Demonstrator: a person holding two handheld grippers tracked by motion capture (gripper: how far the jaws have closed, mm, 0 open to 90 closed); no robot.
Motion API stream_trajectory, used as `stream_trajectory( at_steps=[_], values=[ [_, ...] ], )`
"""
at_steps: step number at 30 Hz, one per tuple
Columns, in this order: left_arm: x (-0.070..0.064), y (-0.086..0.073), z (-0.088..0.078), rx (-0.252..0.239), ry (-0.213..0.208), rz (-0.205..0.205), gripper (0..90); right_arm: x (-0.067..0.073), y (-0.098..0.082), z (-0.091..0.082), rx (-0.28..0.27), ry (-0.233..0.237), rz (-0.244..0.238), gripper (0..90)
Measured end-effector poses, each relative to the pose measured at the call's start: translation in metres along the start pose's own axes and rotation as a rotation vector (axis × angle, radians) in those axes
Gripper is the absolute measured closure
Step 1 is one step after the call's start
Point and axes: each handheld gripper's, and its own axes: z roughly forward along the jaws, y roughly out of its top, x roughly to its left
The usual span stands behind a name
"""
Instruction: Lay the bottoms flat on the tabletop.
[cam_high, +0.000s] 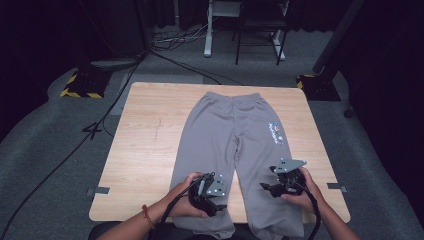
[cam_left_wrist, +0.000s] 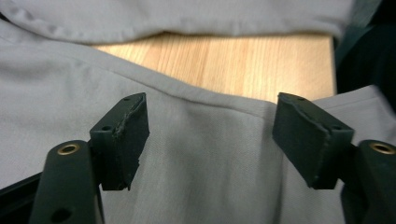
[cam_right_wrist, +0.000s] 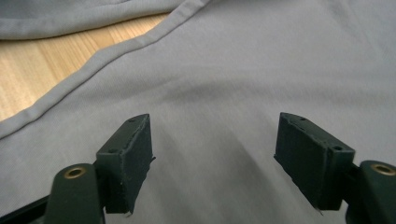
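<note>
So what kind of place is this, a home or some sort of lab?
Most likely a lab or recording studio: black curtains surround a lone wooden table, cables trail over grey carpet, and hazard-striped stand bases flank it. Grey trousers lie spread out.

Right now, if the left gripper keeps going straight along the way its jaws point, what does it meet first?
The left gripper, jaws open with nothing between them, points low over the grey trousers. It would most likely meet that leg's cloth first, near its inner seam, before the bare wooden table between the legs; depth is hard to judge.
</note>
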Motion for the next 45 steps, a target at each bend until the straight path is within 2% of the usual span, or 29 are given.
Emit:
stream_trajectory(
  at_steps=[2,3,4,6,7,8,11,13,14,18,23,25,27,28,29,31,32,33,34,35,36,38,40,42,45],
  values=[
    [0.001,-0.002,0.004,0.004,-0.026,-0.014,28.8,-0.001,0.005,0.004,-0.009,0.004,-0.003,27.5],
    [0.002,-0.004,0.004,-0.001,-0.052,-0.027,29.3,-0.001,0.008,0.006,-0.008,0.004,-0.006,26.9],
    [0.003,-0.006,0.005,-0.012,-0.061,-0.040,29.6,-0.001,0.010,0.009,-0.008,0.001,-0.013,26.8],
    [0.006,-0.012,0.005,-0.022,-0.104,-0.067,29.5,-0.001,0.012,0.015,-0.010,0.025,-0.010,26.6],
    [0.008,-0.016,0.004,-0.036,-0.122,-0.065,29.4,-0.001,0.011,0.020,0.001,0.038,-0.014,26.3],
    [0.006,-0.020,0.004,-0.050,-0.112,-0.054,28.6,0.000,0.009,0.022,0.007,0.050,-0.014,25.5],
    [0.002,-0.030,0.000,-0.088,-0.112,-0.036,28.0,-0.001,0.000,0.017,0.001,0.081,0.025,25.4],
    [0.001,-0.036,-0.005,-0.086,-0.115,-0.036,28.0,0.000,-0.011,0.010,-0.012,0.086,0.043,24.8],
    [0.001,-0.040,-0.007,-0.089,-0.122,-0.023,28.0,0.001,-0.015,0.006,-0.015,0.089,0.040,24.8],
    [0.004,-0.053,-0.017,-0.092,-0.123,-0.020,28.0,0.002,-0.036,-0.013,-0.015,0.082,0.047,24.7],
    [0.006,-0.063,-0.026,-0.084,-0.109,-0.046,27.5,0.004,-0.054,-0.030,-0.003,0.065,0.067,24.7],
    [0.006,-0.065,-0.029,-0.069,-0.101,-0.079,26.9,0.003,-0.059,-0.036,0.012,0.062,0.069,24.7],
    [0.004,-0.067,-0.034,-0.066,-0.120,-0.084,26.1,0.003,-0.064,-0.041,0.020,0.063,0.069,24.7],
    [0.004,-0.068,-0.037,-0.084,-0.122,-0.096,25.0,0.004,-0.065,-0.044,0.040,0.064,0.063,24.7],
    [0.004,-0.069,-0.041,-0.107,-0.113,-0.098,24.9,0.004,-0.065,-0.047,0.051,0.060,0.060,25.6],
    [0.010,-0.071,-0.053,-0.168,-0.083,-0.137,24.6,0.002,-0.066,-0.052,0.030,0.033,0.059,27.0],
    [0.017,-0.073,-0.065,-0.205,-0.037,-0.171,23.9,0.000,-0.065,-0.054,0.008,0.024,0.072,27.0],
    [0.022,-0.074,-0.072,-0.219,-0.001,-0.183,22.8,-0.005,-0.063,-0.061,-0.046,0.008,0.102,28.0],
    [0.024,-0.075,-0.075,-0.218,0.019,-0.192,22.0,-0.008,-0.060,-0.066,-0.075,-0.015,0.109,27.5],
    [0.029,-0.076,-0.082,-0.209,0.058,-0.201,21.3,-0.010,-0.058,-0.068,-0.088,-0.025,0.111,26.9],
    [0.034,-0.077,-0.088,-0.192,0.109,-0.193,19.4,-0.013,-0.054,-0.073,-0.108,-0.043,0.114,25.9],
    [0.042,-0.081,-0.096,-0.156,0.182,-0.197,17.9,-0.020,-0.046,-0.081,-0.135,-0.093,0.105,25.3],
    [0.051,-0.087,-0.102,-0.148,0.228,-0.222,17.7,-0.026,-0.041,-0.086,-0.149,-0.114,0.105,25.1],
    [0.059,-0.094,-0.104,-0.136,0.264,-0.252,17.9,-0.033,-0.039,-0.090,-0.152,-0.166,0.102,24.7],
    [0.072,-0.109,-0.107,-0.131,0.297,-0.309,18.4,-0.045,-0.040,-0.091,-0.151,-0.207,0.127,22.2]
  ],
)
